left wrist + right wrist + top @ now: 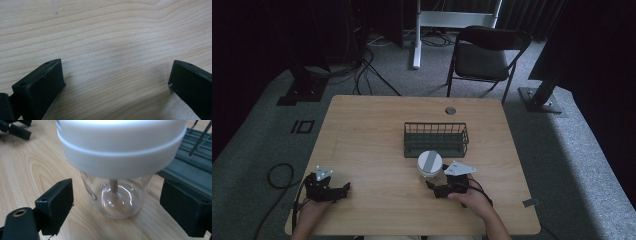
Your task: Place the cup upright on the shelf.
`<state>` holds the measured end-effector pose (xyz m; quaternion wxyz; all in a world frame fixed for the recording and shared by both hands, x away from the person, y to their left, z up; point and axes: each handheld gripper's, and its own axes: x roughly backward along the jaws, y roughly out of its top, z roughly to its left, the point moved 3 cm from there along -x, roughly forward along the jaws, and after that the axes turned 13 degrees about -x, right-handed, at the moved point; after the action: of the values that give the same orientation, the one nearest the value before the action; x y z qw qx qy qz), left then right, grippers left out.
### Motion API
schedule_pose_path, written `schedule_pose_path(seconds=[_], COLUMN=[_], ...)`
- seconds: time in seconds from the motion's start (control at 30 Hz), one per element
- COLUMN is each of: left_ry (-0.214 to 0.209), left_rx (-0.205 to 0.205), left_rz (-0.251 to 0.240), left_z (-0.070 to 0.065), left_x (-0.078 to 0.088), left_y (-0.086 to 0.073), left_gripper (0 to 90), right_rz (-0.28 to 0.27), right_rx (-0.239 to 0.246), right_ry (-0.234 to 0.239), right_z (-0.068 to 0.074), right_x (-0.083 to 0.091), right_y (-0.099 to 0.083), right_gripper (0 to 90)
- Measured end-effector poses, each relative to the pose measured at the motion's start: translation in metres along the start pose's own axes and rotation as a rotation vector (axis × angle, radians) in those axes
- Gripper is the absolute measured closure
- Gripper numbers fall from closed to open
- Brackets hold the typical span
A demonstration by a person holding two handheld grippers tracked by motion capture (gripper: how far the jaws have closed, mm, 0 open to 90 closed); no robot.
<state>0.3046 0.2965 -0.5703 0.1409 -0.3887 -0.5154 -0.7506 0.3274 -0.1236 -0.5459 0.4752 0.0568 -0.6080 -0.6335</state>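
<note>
A clear glass jar (pixel 429 166) with a wide white lid stands upright on the wooden table (pixel 372 140), just in front of a dark wire basket (pixel 435 139). My right gripper (pixel 435 186) sits right behind the jar, open; in the right gripper view the jar (pixel 117 195) stands between the two spread jaws, and neither jaw touches the glass. My left gripper (pixel 343 190) rests open at the table's front left, and in the left gripper view its jaws stand wide apart over bare wood (pixel 112 50).
A cable hole (pixel 450 110) lies near the table's far edge. A black folding chair (pixel 484 55) stands beyond the table, with cables and stand bases on the grey carpet. The left gripper (pixel 15 130) lies at the top left of the right gripper view.
</note>
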Motion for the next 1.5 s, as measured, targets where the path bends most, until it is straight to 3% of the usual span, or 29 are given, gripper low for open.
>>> schedule_pose_path(seconds=[1.0,1.33,1.5], left_ry=[0.0,0.0,0.0], left_rx=[0.0,0.001,0.001], left_rz=[0.0,0.0,0.0], left_z=[0.0,0.0,0.0], left_x=[0.0,0.0,0.0], left_y=[0.0,0.0,0.0], left_gripper=[0.2,0.2,0.2], right_rz=[-0.091,-0.116,-0.118], right_rx=[-0.07,-0.044,-0.054], right_ry=[0.007,-0.016,-0.013], right_z=[0.005,0.007,0.007], right_x=[-0.016,-0.019,-0.019], right_y=[0.006,0.009,0.01], right_gripper=[11.6,16.0,16.8])
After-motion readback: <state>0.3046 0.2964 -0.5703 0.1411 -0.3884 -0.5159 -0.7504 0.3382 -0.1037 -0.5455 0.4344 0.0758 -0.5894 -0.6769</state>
